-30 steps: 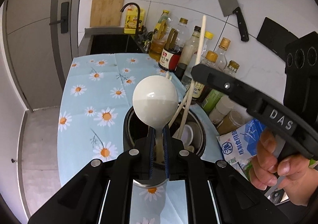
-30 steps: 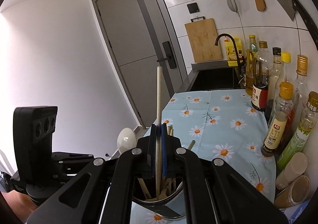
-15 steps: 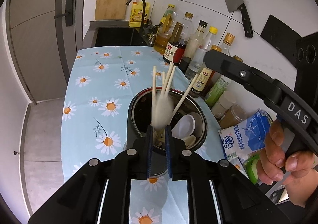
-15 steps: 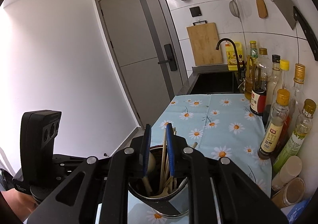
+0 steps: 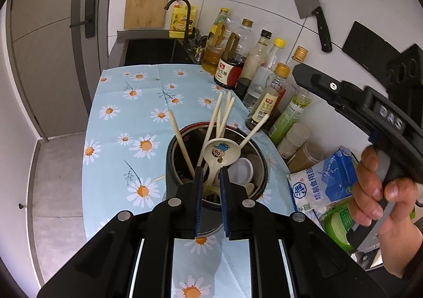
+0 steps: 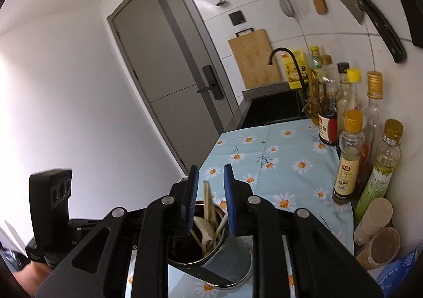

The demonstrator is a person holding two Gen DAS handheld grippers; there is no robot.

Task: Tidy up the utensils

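Left tongs (image 5: 211, 173): jaws slightly apart, gripping nothing, poised over the holder's near rim.
Right tongs (image 6: 209, 187): jaws opening, empty, chopstick tips visible beyond the gap.
Spoon (image 5: 220, 151), chopsticks (image 5: 221, 113): standing in the metal utensil holder (image 5: 171, 166), near the front edge of the daisy-cloth surface (image 5: 127, 113).
Advice: withdraw both tongs straight upward, clear of the leaning sticks, so the holder stays unknocked.
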